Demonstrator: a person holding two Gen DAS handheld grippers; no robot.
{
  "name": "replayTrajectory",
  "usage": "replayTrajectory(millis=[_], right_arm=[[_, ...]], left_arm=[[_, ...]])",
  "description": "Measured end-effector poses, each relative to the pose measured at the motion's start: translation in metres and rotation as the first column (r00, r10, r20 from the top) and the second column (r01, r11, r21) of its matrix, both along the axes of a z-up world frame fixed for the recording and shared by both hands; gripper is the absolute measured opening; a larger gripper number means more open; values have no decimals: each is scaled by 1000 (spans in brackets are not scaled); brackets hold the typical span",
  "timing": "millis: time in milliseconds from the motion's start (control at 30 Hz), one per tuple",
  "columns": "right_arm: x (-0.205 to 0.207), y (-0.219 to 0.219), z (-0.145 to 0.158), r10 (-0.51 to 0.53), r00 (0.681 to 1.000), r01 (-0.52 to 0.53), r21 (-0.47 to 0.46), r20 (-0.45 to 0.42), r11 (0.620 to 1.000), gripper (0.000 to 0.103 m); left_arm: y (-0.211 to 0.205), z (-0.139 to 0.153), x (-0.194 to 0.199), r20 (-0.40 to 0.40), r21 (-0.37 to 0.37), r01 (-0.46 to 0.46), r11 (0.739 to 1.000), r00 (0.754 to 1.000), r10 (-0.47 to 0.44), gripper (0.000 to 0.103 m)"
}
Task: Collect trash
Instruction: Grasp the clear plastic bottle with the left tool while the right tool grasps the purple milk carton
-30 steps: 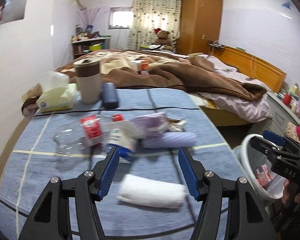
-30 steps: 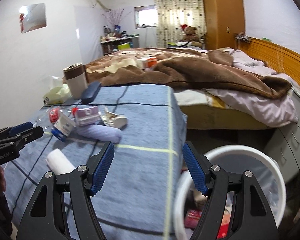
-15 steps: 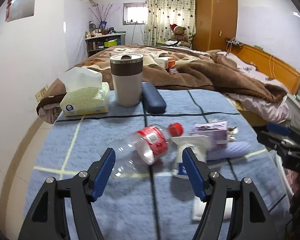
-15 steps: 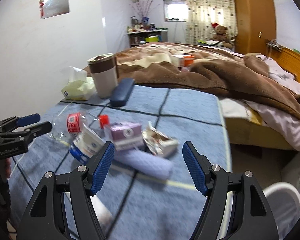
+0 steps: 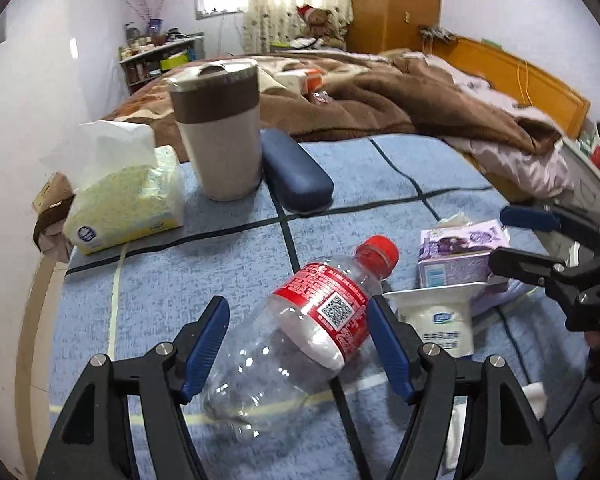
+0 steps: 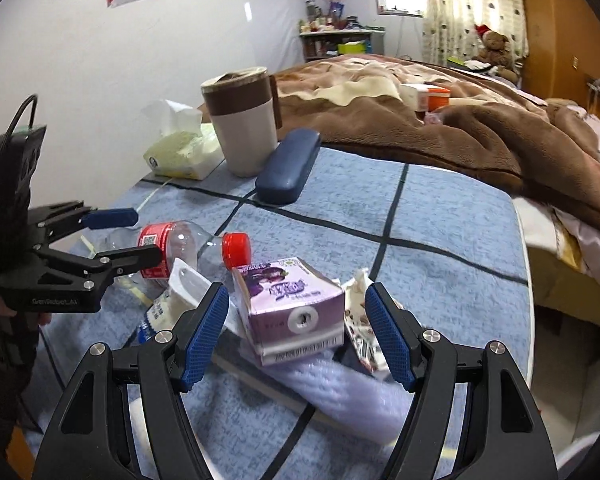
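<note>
An empty clear plastic bottle [image 5: 300,340] with a red label and red cap lies on the blue cloth-covered table [image 5: 360,184]. My left gripper [image 5: 298,344] is open, its fingers on either side of the bottle's body. The bottle also shows in the right wrist view [image 6: 180,244]. A purple milk carton [image 6: 292,312] lies between the fingers of my open right gripper [image 6: 298,336]. A white yoghurt pouch [image 5: 436,320] and a crumpled wrapper [image 6: 360,320] lie beside the carton. A lilac rolled cloth [image 6: 340,396] lies under the carton.
A beige and brown tumbler [image 5: 220,136], a dark blue glasses case [image 5: 296,176] and a tissue pack [image 5: 128,196] stand at the table's far left. A bed with a brown blanket [image 5: 400,100] lies beyond. The table's right edge [image 6: 524,280] drops off.
Both grippers have moved forward over the table. The left now straddles the bottle and the right straddles the purple carton. The white bin has left the right view.
</note>
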State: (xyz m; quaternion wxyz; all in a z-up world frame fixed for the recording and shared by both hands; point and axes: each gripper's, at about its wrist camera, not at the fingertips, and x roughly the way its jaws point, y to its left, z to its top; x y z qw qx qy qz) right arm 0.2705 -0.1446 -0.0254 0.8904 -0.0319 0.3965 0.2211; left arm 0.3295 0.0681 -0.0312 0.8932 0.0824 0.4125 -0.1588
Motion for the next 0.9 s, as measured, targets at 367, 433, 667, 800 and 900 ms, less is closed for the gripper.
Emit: replayTrajectory(millis=[367, 433, 667, 800, 900], right_arm=[[16, 10, -12, 78, 994, -79, -11, -81, 997, 72], [15, 11, -13, 84, 993, -85, -14, -80, 996, 72], [10, 14, -16, 88, 993, -90, -25, -72, 996, 59], [7, 13, -16, 74, 995, -74, -10, -67, 997, 58], [1, 14, -16, 60, 997, -61, -25, -44, 998, 58]], left_arm=[[1, -21, 20, -112, -32, 45, 998, 993, -48, 73], [1, -25, 21, -124, -26, 43, 999, 991, -46, 73], [6, -32, 20, -149, -29, -5, 1000, 989, 0, 66], [7, -32, 16, -145, -32, -21, 999, 989, 17, 64], [8, -31, 9, -129, -35, -38, 999, 991, 33, 64]])
